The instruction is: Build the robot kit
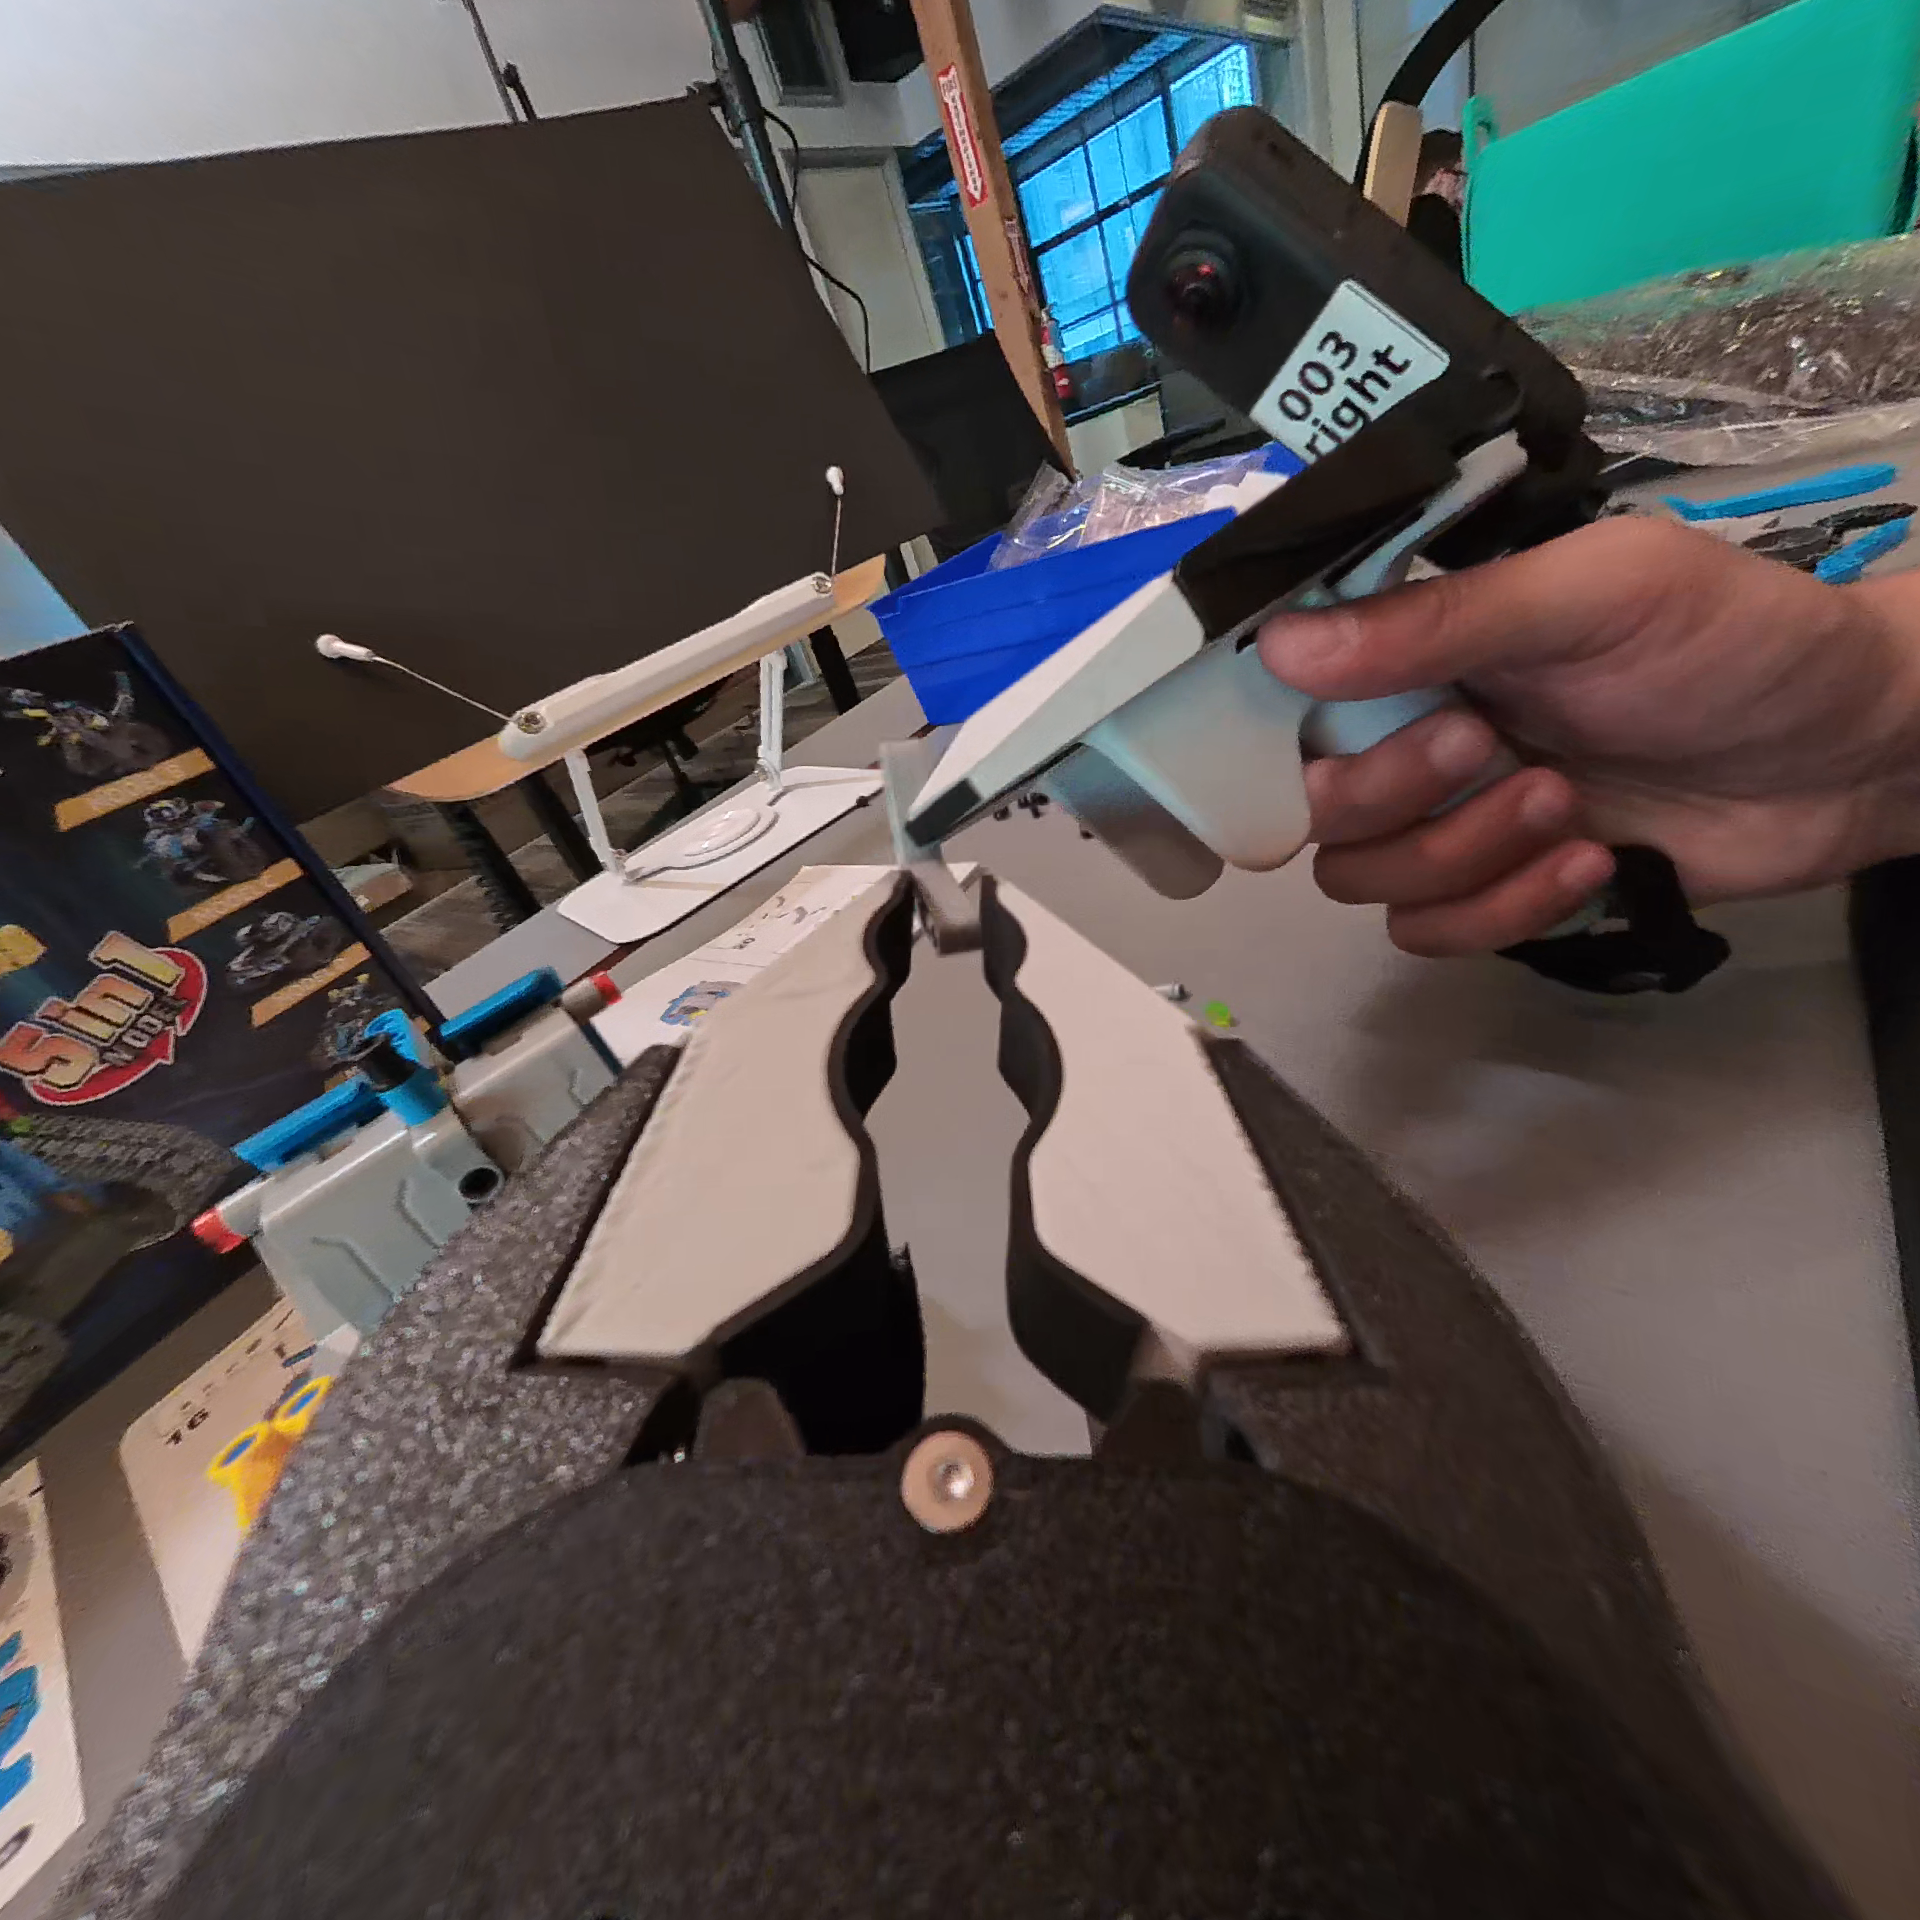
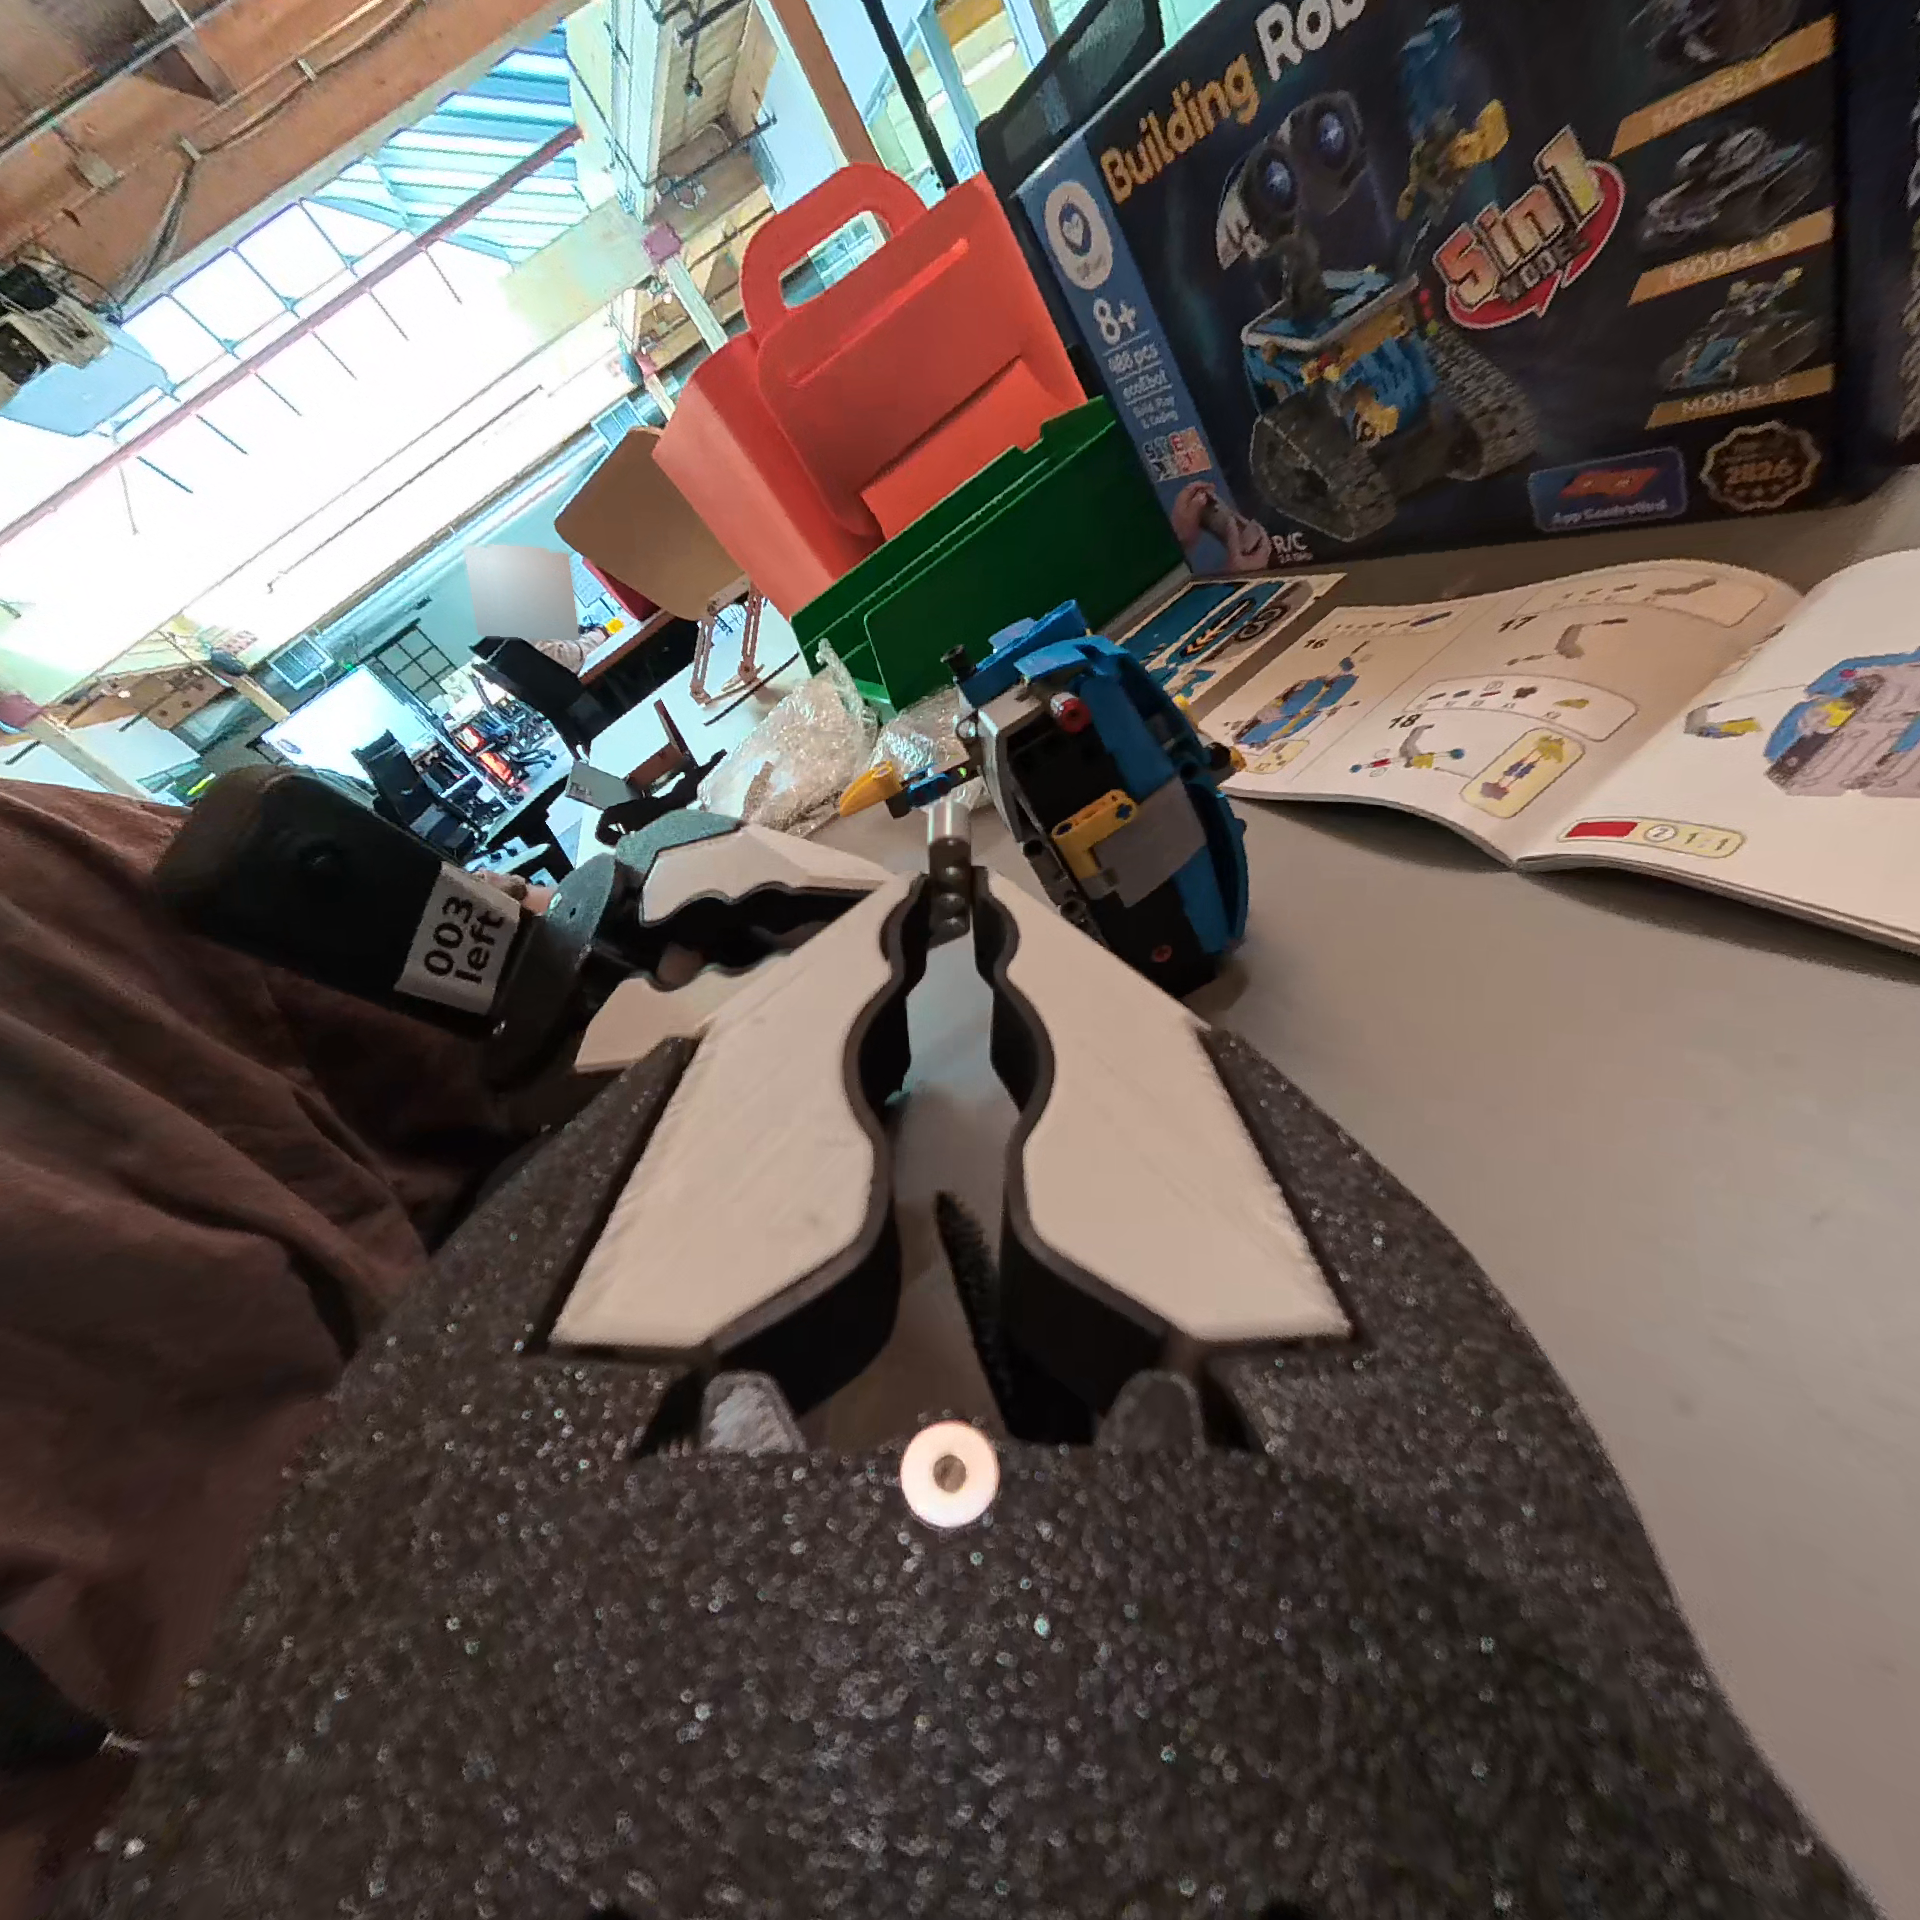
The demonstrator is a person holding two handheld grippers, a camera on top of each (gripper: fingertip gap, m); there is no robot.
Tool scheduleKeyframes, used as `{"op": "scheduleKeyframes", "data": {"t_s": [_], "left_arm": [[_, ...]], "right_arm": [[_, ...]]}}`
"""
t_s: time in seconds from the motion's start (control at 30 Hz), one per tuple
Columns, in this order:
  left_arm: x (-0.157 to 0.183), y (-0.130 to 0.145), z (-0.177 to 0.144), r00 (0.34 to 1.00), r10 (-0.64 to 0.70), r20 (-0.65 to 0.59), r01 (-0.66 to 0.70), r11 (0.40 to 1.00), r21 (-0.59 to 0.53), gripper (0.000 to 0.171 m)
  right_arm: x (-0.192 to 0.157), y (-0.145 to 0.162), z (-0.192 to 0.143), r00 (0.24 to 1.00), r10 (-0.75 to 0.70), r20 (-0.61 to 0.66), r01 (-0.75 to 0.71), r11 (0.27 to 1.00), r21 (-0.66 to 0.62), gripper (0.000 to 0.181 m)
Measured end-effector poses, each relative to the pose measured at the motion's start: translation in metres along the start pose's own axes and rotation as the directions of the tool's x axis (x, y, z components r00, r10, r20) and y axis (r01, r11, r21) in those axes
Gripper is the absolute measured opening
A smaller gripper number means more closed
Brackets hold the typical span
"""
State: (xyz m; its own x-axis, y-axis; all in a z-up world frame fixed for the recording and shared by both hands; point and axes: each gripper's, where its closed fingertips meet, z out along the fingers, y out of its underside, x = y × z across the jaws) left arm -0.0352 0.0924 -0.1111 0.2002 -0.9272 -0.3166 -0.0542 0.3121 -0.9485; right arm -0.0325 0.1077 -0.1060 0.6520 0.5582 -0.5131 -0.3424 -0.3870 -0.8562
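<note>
Pinching a small grey beam piece point(image 1: 948, 920) at its fingertips, left gripper point(image 1: 943, 904) jaws clamped. Right gripper point(image 2: 948, 909) clamped on a grey pin-ended piece point(image 2: 948, 862). Beyond: blue-grey model point(image 2: 1117, 790), open instruction booklet point(image 2: 1558, 727), printed box point(image 2: 1507, 260) on the grey table point(image 2: 1558, 1143).

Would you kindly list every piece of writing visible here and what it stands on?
Wording is not copied; these bear it:
Right tool: white sticker on its camera housing.
Left tool: white label on its camera housing.
Dark toy box, printed front.
Open instruction booklet, small step numbers.
Red-and-white strip on a wooden beam: too blurred.
</note>
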Motion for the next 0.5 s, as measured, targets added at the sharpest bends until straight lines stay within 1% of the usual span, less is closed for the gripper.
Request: {"op": "scheduleKeyframes", "data": {"t_s": [0.13,0.2,0.27,0.37,0.5], "left_arm": [[-0.005,0.005,0.002,0.999,-0.043,0.000,0.043,0.998,-0.035,0.008],[-0.004,0.006,0.002,0.998,-0.063,-0.012,0.063,0.997,-0.048,0.007],[-0.006,0.006,0.001,0.997,-0.073,0.001,0.073,0.996,-0.049,0.007],[-0.010,0.008,0.002,0.996,-0.084,0.020,0.085,0.994,-0.064,0.007],[-0.009,0.009,0.002,0.996,-0.085,0.017,0.086,0.994,-0.065,0.007]], "right_arm": [[0.004,0.000,0.000,1.000,0.007,-0.021,-0.007,1.000,0.006,0.009],[0.006,-0.007,-0.002,0.999,-0.002,-0.048,0.004,0.999,0.046,0.012],[0.008,-0.012,-0.005,0.998,-0.008,-0.065,0.013,0.997,0.076,0.014],[0.011,-0.011,-0.006,0.998,0.010,-0.068,-0.005,0.997,0.073,0.013],[0.009,-0.010,-0.005,0.998,0.014,-0.056,-0.010,0.998,0.066,0.011]]}}
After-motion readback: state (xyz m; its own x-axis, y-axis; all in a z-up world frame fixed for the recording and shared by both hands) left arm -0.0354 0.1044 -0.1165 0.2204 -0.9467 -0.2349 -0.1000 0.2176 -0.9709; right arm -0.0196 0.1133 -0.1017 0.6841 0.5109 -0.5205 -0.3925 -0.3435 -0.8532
